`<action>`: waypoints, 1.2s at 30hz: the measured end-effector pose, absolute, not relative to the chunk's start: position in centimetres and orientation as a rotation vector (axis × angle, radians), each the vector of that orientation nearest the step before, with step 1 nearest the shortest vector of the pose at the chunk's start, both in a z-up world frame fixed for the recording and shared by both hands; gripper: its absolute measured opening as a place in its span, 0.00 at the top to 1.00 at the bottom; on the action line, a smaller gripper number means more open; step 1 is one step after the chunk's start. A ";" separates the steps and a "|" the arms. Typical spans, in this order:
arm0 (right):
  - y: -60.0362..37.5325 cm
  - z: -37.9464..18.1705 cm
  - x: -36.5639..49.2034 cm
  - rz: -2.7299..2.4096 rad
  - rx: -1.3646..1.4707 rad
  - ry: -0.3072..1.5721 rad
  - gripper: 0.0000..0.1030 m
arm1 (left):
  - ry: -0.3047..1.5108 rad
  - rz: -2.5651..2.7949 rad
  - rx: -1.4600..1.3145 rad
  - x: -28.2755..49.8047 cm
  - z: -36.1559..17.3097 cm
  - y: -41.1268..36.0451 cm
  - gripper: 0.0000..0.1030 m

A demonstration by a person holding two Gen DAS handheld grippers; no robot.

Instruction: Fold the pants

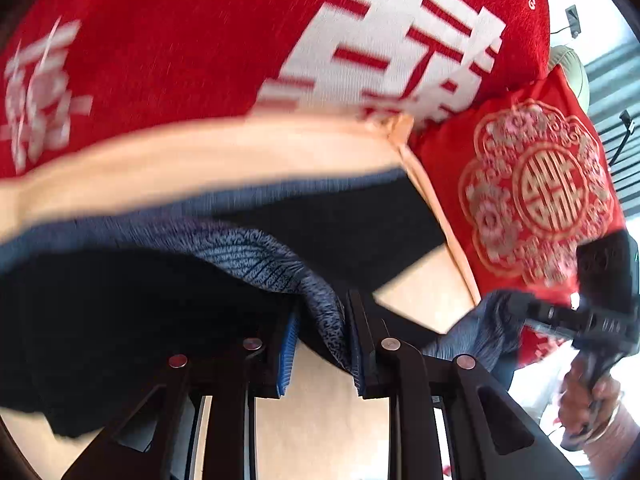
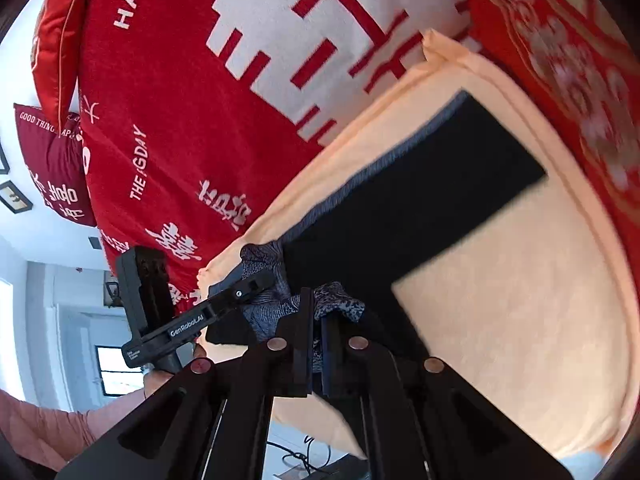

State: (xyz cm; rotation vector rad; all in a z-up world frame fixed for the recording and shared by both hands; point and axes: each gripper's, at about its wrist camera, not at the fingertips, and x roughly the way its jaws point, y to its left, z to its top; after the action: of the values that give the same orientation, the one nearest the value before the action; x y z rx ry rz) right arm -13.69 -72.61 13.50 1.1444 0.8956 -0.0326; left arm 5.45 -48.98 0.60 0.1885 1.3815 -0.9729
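The pants [image 1: 344, 228] are black outside with a blue-grey patterned inner side, and lie on a peach cushion [image 1: 424, 304]. My left gripper [image 1: 320, 324] is shut on a fold of the patterned waistband edge, lifted off the cushion. My right gripper [image 2: 316, 320] is shut on another bunch of the same edge, close beside the left one. In the right wrist view the pants [image 2: 420, 200] stretch away flat across the cushion [image 2: 520, 320], and the left gripper [image 2: 256, 284] shows at left. In the left wrist view the right gripper [image 1: 516, 308] shows at right, holding cloth.
A big red blanket with white characters [image 1: 180, 52] lies behind the cushion. A red embroidered pillow [image 1: 532, 196] stands at the right end. In the right wrist view another red pillow [image 2: 56, 168] and white walls sit at far left.
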 end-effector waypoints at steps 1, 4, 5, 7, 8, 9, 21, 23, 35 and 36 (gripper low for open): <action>-74.9 13.4 -11.8 -0.037 1.113 0.907 0.97 | 1.342 -0.967 0.211 6.4 0.8 -50.4 0.76; -78.6 12.3 -7.7 -0.082 1.037 0.962 0.94 | 1.278 -0.883 0.272 8.6 0.8 -52.0 0.33; -79.3 11.8 -6.8 -0.121 0.997 0.982 0.93 | 1.250 -0.833 0.300 9.0 0.9 -52.2 0.21; -81.2 10.9 -4.6 -0.196 0.927 1.021 0.83 | 1.223 -0.781 0.326 9.7 0.6 -51.9 0.21; -81.7 10.7 -3.9 -0.221 0.900 1.033 0.48 | 1.235 -0.761 0.331 9.9 0.1 -51.6 0.21; -81.9 10.7 -3.5 -0.254 0.872 1.041 0.27 | 1.251 -0.729 0.339 10.1 -0.4 -51.0 0.21; -76.0 3.5 -11.5 -0.379 1.164 1.094 0.54 | 1.441 -0.372 0.428 10.6 -8.7 -40.8 0.21; -76.3 2.4 -12.0 -0.397 1.222 1.048 0.55 | 1.447 -0.373 0.412 11.0 -9.1 -40.7 0.20; -77.6 2.2 -13.3 -0.481 1.211 1.087 0.61 | 1.444 -0.419 0.436 11.1 -9.4 -43.9 0.20; -78.0 1.7 -13.2 -0.470 1.232 1.069 0.61 | 1.436 -0.419 0.430 11.2 -9.4 -44.1 0.20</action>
State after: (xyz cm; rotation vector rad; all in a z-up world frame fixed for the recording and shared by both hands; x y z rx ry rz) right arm -13.21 -77.96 1.71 1.2319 1.0685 -0.4704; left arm 11.17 -44.06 -9.39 0.4301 1.4361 -0.4193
